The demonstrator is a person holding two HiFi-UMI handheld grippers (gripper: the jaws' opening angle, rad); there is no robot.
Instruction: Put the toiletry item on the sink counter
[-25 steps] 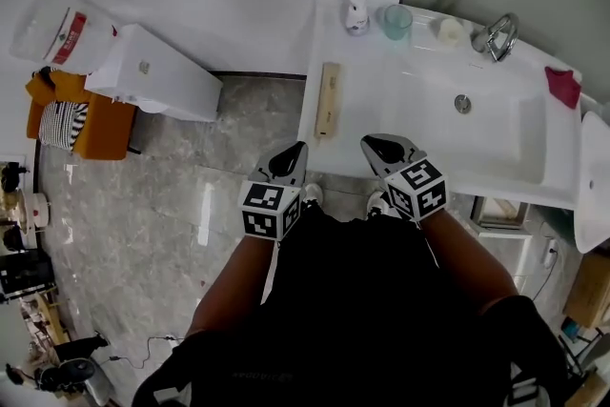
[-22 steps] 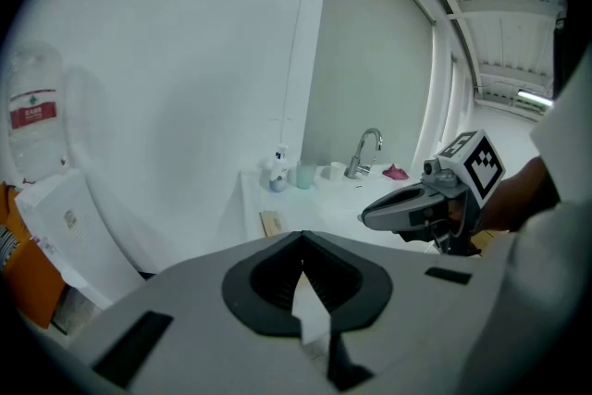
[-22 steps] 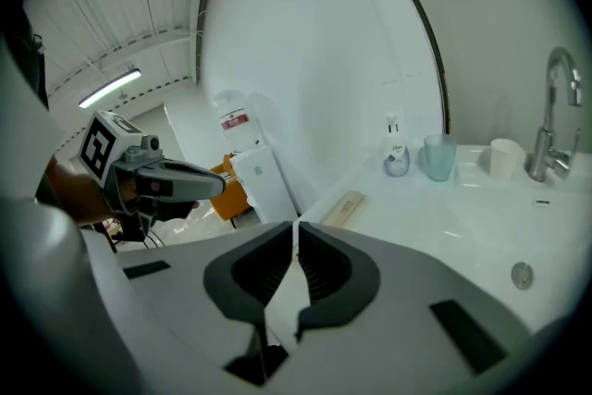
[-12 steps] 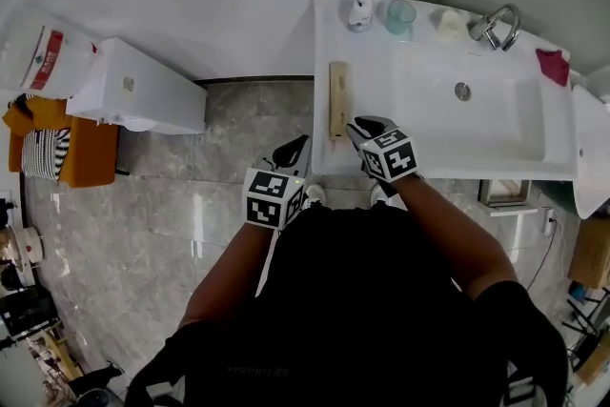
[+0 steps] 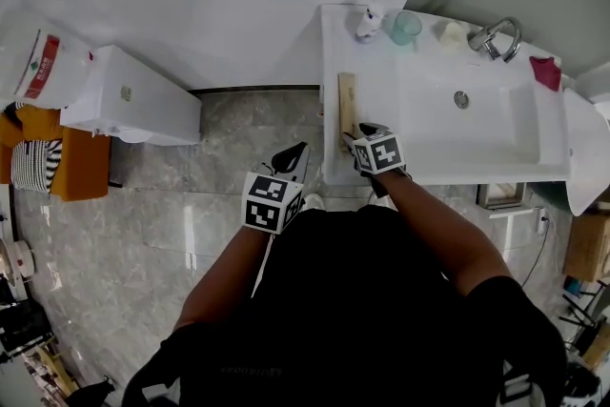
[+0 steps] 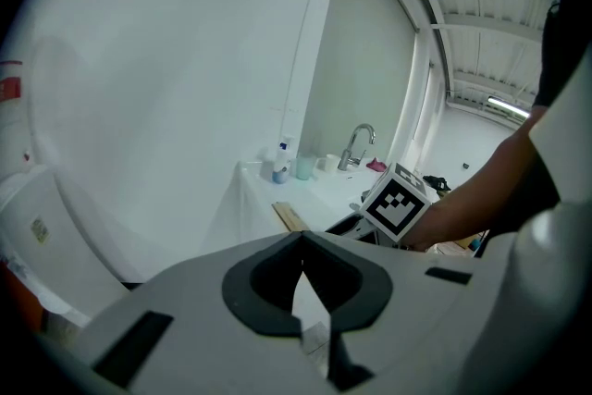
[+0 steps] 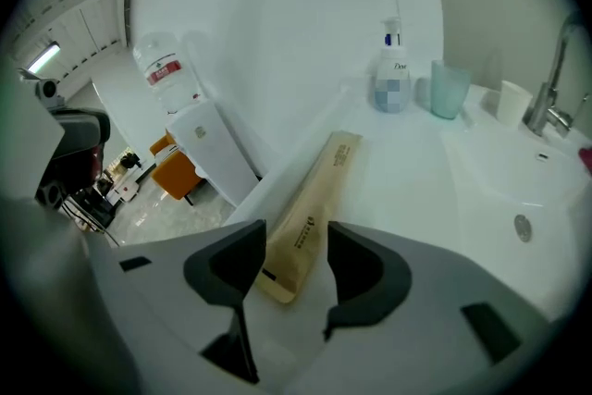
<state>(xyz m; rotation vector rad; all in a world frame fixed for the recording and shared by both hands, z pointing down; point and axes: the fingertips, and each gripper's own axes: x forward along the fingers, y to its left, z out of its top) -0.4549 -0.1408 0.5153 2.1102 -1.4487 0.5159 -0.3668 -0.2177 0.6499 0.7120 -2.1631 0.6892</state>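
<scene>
The toiletry item, a long tan paper-wrapped packet, lies flat on the left ledge of the white sink counter. My right gripper points steeply down at the packet's near end. In the right gripper view its jaws have just been opening; they stand wide on either side of the packet and the pads do not press on it. My left gripper hangs over the floor to the left of the counter, shut and empty. The left gripper view shows the packet beyond the closed jaws.
At the back of the counter stand a soap bottle, a teal cup, a small white cup and the faucet. A red cloth lies at the right. A white unit stands on the floor at the left.
My right gripper has moved forward and down from over the floor to the counter's left ledge, and its jaws have opened around the packet's near end. The left gripper has drifted only a little.
</scene>
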